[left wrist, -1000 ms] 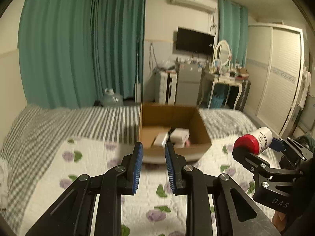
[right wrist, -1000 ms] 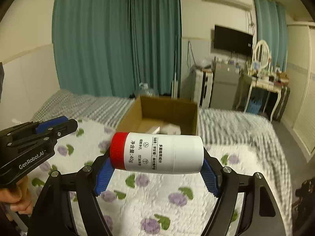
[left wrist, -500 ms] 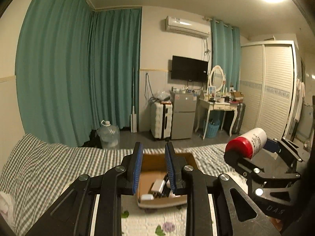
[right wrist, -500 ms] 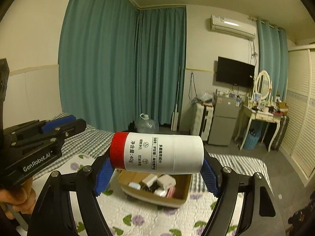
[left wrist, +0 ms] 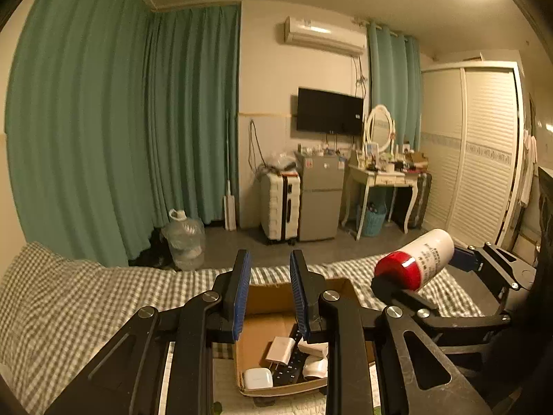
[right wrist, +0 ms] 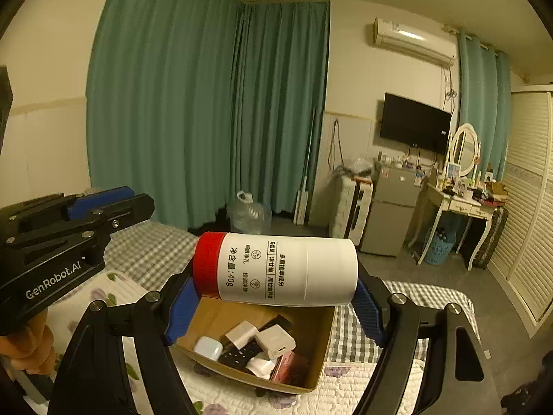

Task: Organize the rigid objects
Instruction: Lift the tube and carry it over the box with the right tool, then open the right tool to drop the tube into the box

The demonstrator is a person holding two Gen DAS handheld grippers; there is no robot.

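Note:
My right gripper [right wrist: 276,306] is shut on a white bottle with a red cap [right wrist: 276,268], held sideways above the open cardboard box [right wrist: 321,339] on the bed. The bottle also shows in the left wrist view [left wrist: 414,264]. The box [left wrist: 262,297] holds white chargers, an earbud case, a black remote and a pink item. My left gripper [left wrist: 268,297] is empty, its blue pads a small gap apart, above the box's left side. It shows in the right wrist view [right wrist: 100,204] at the left.
The box stands on a bed with a floral quilt [right wrist: 114,290] and a checked sheet [left wrist: 69,297]. Beyond the bed are teal curtains [left wrist: 103,138], a water jug [left wrist: 183,238], a suitcase [left wrist: 280,204], a small fridge [left wrist: 319,200] and a dressing table [left wrist: 383,176].
Both grippers have moved forward and risen over the bed toward the box. The box now lies close beneath them. The right gripper still holds the bottle.

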